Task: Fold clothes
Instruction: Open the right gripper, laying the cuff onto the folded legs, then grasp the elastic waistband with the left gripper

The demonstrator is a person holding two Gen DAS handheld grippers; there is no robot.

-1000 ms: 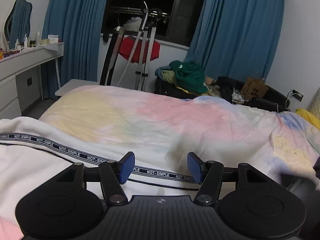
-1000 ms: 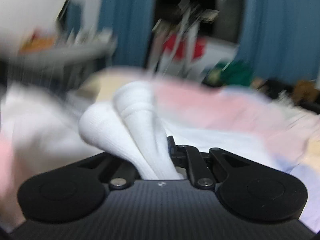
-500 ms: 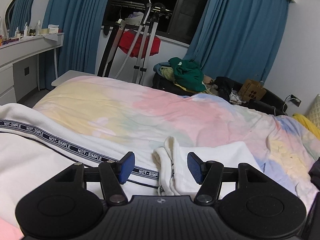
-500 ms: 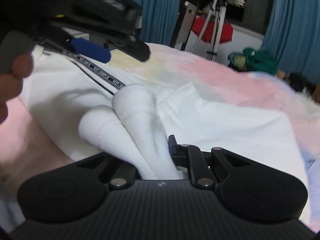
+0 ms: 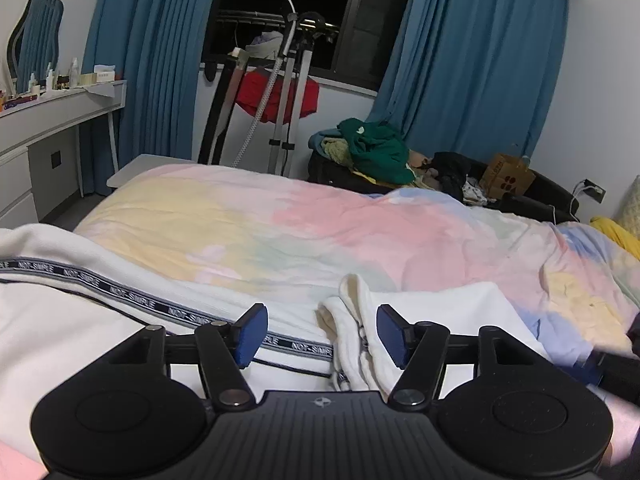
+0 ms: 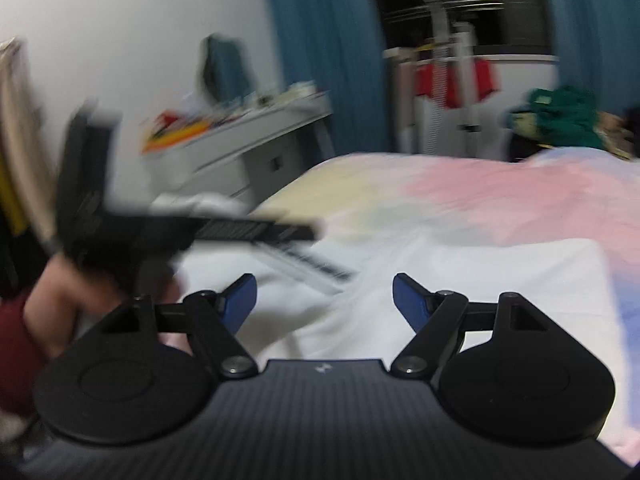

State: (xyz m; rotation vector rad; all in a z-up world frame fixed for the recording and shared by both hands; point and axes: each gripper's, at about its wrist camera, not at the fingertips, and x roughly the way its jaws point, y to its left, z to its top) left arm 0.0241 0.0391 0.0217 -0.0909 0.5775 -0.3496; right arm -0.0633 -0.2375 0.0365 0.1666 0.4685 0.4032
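A white garment (image 5: 60, 340) with a dark "NOT-SIMPLE" tape stripe (image 5: 120, 292) lies spread on the pastel bedspread (image 5: 320, 220). A folded-over white part (image 5: 440, 304) lies on it at the right. My left gripper (image 5: 320, 320) hovers low over the fold's bunched edge; its jaws are opening and the pads press on nothing. My right gripper (image 6: 323, 284) is above the white garment (image 6: 480, 280); its jaws are opening with nothing between them. The left gripper (image 6: 256, 232) and the hand (image 6: 60, 300) holding it show blurred in the right wrist view.
A grey dressing table (image 5: 48, 120) with bottles stands at the left. Beyond the bed are a clothes rack with a red garment (image 5: 280, 96), a pile of clothes topped in green (image 5: 372, 148) and a cardboard box (image 5: 506, 176). Blue curtains (image 5: 472, 60) flank a dark window.
My right gripper let go of the white ribbed cloth, opened wide and drew back upward. The folded white part now lies in front of the left gripper, which barely moved.
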